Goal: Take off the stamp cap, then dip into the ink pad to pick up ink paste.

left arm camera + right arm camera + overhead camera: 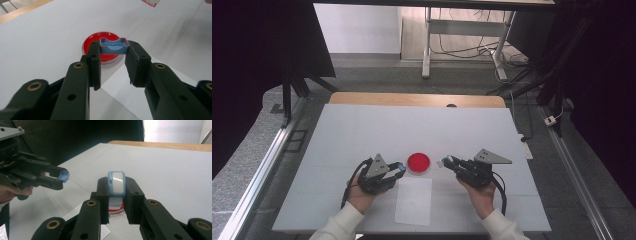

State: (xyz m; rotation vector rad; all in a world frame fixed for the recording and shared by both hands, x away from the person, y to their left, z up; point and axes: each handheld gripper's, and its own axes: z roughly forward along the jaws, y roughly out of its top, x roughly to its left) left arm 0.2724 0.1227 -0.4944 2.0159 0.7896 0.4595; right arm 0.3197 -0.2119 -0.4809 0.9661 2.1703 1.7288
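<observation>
The left gripper [113, 61] pinches a small blue plastic cap [114, 46], hollow and curved, just beside the round, glossy red dish [418, 163] lying mid-table above a white paper sheet [413, 201]; the right gripper [117, 197] clamps a smooth, rounded-rectangular blue piece with a white face [117, 182].

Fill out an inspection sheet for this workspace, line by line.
Surface: white table top, wooden strip at far edge.
Job's things: red dish; blue cap; blue-and-white piece.
Clutter: white paper sheet in front of the dish.
Grippers: left gripper shut on the cap; right gripper shut on the piece.
Cables: black cable trails from the right gripper.
Surroundings: grey floor, metal desk legs, loose wires.
</observation>
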